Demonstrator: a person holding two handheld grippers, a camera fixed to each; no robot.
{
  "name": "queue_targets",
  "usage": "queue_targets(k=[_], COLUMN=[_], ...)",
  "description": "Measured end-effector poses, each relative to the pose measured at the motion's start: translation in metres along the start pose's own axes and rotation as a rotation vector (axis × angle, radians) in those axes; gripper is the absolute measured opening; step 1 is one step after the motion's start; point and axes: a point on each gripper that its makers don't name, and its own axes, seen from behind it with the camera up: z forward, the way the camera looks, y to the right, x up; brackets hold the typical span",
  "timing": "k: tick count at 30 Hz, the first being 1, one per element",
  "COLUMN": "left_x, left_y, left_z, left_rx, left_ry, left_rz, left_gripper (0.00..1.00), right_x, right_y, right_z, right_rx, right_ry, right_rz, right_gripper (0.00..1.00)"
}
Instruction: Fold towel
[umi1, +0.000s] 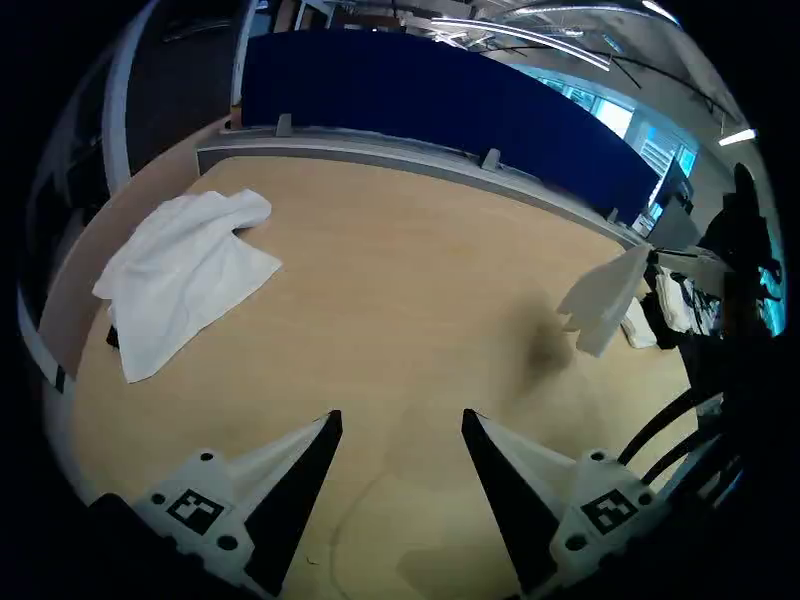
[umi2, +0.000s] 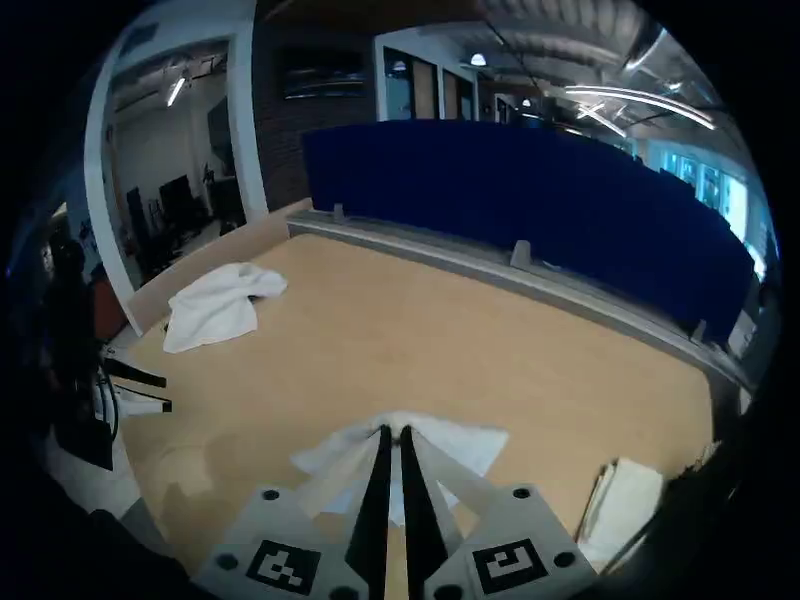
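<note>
Towel: pinched at a bunched edge between the fingers of the right claw, low and centre in the right gripper view. The fingers are pressed nearly together on the cloth. In the left gripper view the same towel is seen at centre right, hanging as a pale pointed shape with a dark shadow on the wood to its lower left.

Surface: light wood, taking up most of the middle of both views.

Partition: dark blue, running along the far edge of the surface across the top of the frame.

Second towel: white and crumpled, lying flat at the upper left of the frame near the surface's left edge, well apart from the held towel.

Folded cloth: pale, lower right in the right gripper view, near the surface's edge.

Left claw: spread wide at bottom centre, nothing between the fingers, bare wood seen through the gap.
</note>
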Motion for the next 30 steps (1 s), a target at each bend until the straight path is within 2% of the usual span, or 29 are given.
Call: queue_targets(k=[12, 30], left_x=[-0.002, -0.004], left_y=[0.003, 0.004], left_z=[-0.003, 0.0], left_rx=[-0.004, -0.002], left_ry=[-0.001, -0.004], left_rz=[0.008, 0.009], left_gripper=[0.89, 0.89], right_x=[0.011, 0.013], right_y=[0.032, 0.114], right_z=[-0.019, -0.038], right_rx=[-0.034, -0.13], right_ry=[0.033, 0.011], right_rz=[0.058, 0.042], right_gripper=[0.06, 0.06])
